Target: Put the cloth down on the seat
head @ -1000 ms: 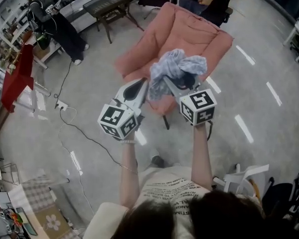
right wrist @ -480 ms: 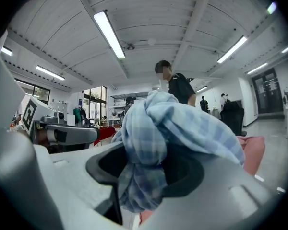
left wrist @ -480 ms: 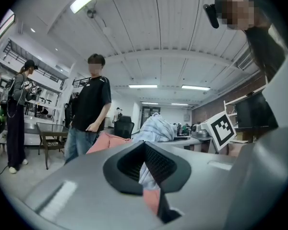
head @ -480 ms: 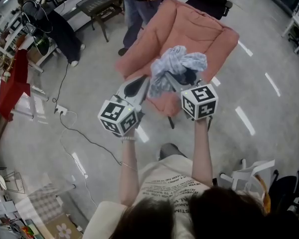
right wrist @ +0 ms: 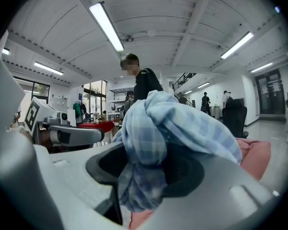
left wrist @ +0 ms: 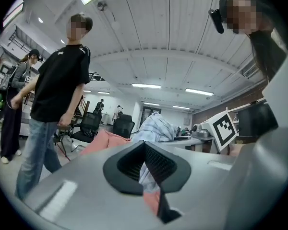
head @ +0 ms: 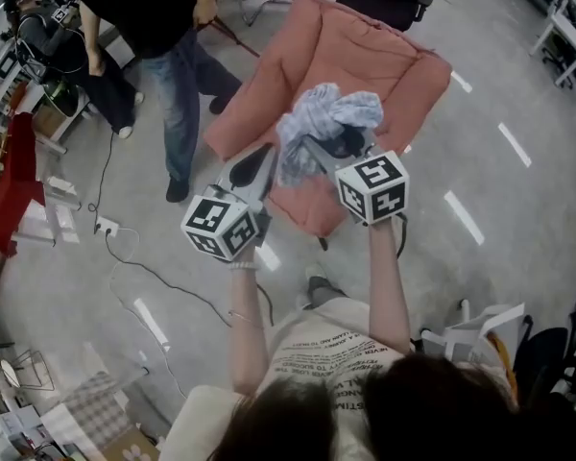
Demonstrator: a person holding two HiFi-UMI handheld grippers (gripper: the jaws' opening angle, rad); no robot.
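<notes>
Jaws of the right gripper (head: 319,152) are closed tight on the cloth (head: 328,111), which fills the space between them and spills over their tips. The cloth is a pale blue and white check, crumpled into a loose, twisted wad with one tail hanging down its left side. The left gripper (head: 265,157) sits just beside that tail with its tips brought together and nothing seen in their hold; the cloth shows just past them. Both grippers are held up side by side in front of the person. In the head view the wad sits over the seat (head: 312,200) of a pink armchair (head: 365,60). A standing person (head: 163,27) is on the grey floor (head: 480,161) left of it.
</notes>
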